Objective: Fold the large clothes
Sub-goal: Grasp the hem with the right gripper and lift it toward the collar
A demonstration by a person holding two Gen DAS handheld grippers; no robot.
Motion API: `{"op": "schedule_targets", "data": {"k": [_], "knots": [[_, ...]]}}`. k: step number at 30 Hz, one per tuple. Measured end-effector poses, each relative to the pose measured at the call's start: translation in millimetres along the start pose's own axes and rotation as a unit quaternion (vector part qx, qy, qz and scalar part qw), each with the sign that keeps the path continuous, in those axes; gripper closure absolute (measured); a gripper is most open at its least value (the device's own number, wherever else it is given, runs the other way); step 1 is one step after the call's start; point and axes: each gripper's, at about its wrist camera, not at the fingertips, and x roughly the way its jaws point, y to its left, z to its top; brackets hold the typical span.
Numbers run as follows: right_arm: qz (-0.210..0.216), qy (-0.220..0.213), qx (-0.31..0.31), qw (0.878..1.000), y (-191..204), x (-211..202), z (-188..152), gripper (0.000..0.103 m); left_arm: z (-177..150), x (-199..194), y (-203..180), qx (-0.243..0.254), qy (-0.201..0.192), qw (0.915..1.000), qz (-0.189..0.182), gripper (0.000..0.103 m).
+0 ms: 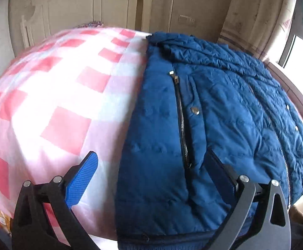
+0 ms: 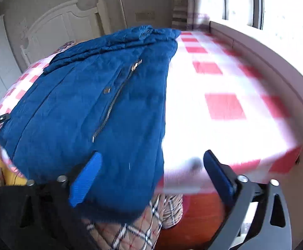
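A large blue padded jacket [image 1: 214,114] lies flat on a bed with a pink and white check sheet [image 1: 57,95], its zips and snap buttons facing up. My left gripper [image 1: 151,166] hovers open over the jacket's near left edge, with one blue pad [image 1: 82,181] above the sheet and the other finger above the jacket. In the right wrist view the jacket [image 2: 88,104] fills the left half. My right gripper [image 2: 151,173] stands open around its near right corner, and the pads do not press on the fabric. The picture there is blurred.
A white headboard [image 1: 78,6] stands at the far end of the bed. A window [image 2: 287,10] and a ledge [image 2: 266,48] run along the right side. A beige plaid cloth [image 2: 134,229] and a red-brown wooden surface [image 2: 193,218] show below the bed's near edge.
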Motion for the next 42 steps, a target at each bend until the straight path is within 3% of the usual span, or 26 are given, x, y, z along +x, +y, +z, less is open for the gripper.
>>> {"op": "schedule_targets", "data": {"k": [2,3,6,11,14,15,16,17,19,20,21,23,25,27,34,35,36,37,39,42], "knots": [[0.014,-0.013,-0.005,1.000,5,-7,-12,0.020,-4,4,-9,0.013,0.007,0.9998,-0.012,0.003],[0.043,-0.012,-0.002,0.999,6,-9,-18,0.025,-5,5,-16,0.022,0.008,0.9995,-0.022,0.003],[0.083,-0.002,0.003,0.997,12,-7,-33,0.026,-6,4,-28,0.044,0.003,0.9990,-0.008,0.003],[0.126,-0.005,0.043,0.991,1,-1,-37,0.025,-5,16,-21,0.027,0.004,0.9995,-0.019,0.002],[0.143,0.002,0.048,0.989,5,4,-38,0.033,-4,16,-26,0.040,0.008,0.9991,-0.011,0.002],[0.146,-0.004,0.041,0.988,8,2,-38,0.044,-5,15,-26,0.041,0.009,0.9990,-0.014,0.008],[0.150,-0.017,0.033,0.988,11,-5,-37,0.049,-7,10,-26,0.043,0.005,0.9987,-0.025,0.033],[0.149,-0.030,0.026,0.988,14,-15,-38,0.063,-8,4,-27,0.048,-0.004,0.9981,-0.039,0.047],[0.150,-0.059,0.014,0.987,16,-29,-33,0.069,-7,-11,-31,0.063,-0.030,0.9974,-0.014,0.081],[0.150,-0.066,0.014,0.986,16,-33,-31,0.069,-6,-12,-29,0.062,-0.032,0.9975,-0.008,0.082],[0.152,-0.066,0.013,0.986,17,-33,-28,0.069,-4,-11,-24,0.050,-0.027,0.9982,-0.019,0.081],[0.147,-0.058,0.013,0.987,17,-27,-25,0.067,-3,-1,-14,0.025,-0.005,0.9993,-0.028,0.067],[0.143,-0.047,0.022,0.988,16,-16,-22,0.066,-5,5,-8,0.014,-0.003,0.9999,-0.006,0.034],[0.139,-0.046,0.030,0.989,14,-12,-19,0.064,-5,9,0,0.000,-0.003,0.9999,0.013,0.020],[0.150,-0.056,0.040,0.986,8,-5,-16,0.064,-7,14,-1,0.013,-0.009,0.9998,0.014,0.017],[0.142,-0.057,0.031,0.988,11,-6,-17,0.068,-6,14,-2,0.019,-0.008,0.9997,0.011,0.025],[0.141,-0.056,0.028,0.988,14,-7,-18,0.074,-6,10,-5,0.029,-0.008,0.9994,-0.017,0.061],[0.140,-0.059,0.025,0.988,16,-8,-20,0.075,-6,8,-8,0.030,-0.004,0.9983,-0.050,0.086],[0.134,-0.066,0.019,0.989,22,-12,-23,0.079,-7,5,-14,0.033,-0.008,0.9984,-0.045,0.092],[0.142,-0.087,0.023,0.986,20,-30,-24,0.082,-4,-20,2,-0.015,-0.032,0.9926,-0.116,0.095]]}}
